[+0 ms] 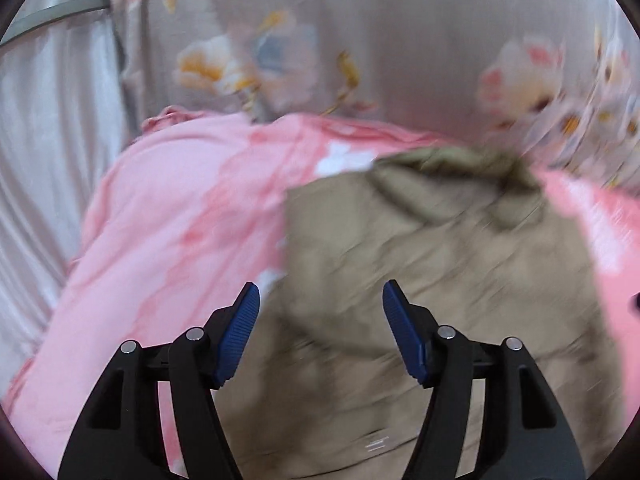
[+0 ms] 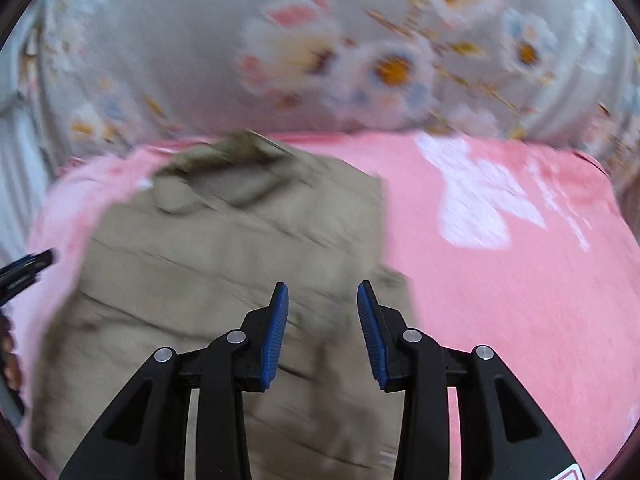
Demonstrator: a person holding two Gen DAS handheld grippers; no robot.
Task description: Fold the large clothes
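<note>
A khaki-olive garment [image 1: 420, 264] lies folded into a rough rectangle on a pink blanket [image 1: 172, 216], its bunched collar end at the far side. It also shows in the right wrist view [image 2: 224, 264] on the same pink blanket [image 2: 500, 280]. My left gripper [image 1: 321, 300] is open and empty just above the garment's near left part. My right gripper [image 2: 322, 300] is open and empty above the garment's near right edge. Both views are motion-blurred.
A grey floral bedsheet or pillow [image 1: 400, 40] rises behind the blanket, also in the right wrist view [image 2: 320, 48]. White pleated fabric [image 1: 52, 140] hangs at the left. The left gripper's tip [image 2: 28, 268] shows at the left edge of the right wrist view.
</note>
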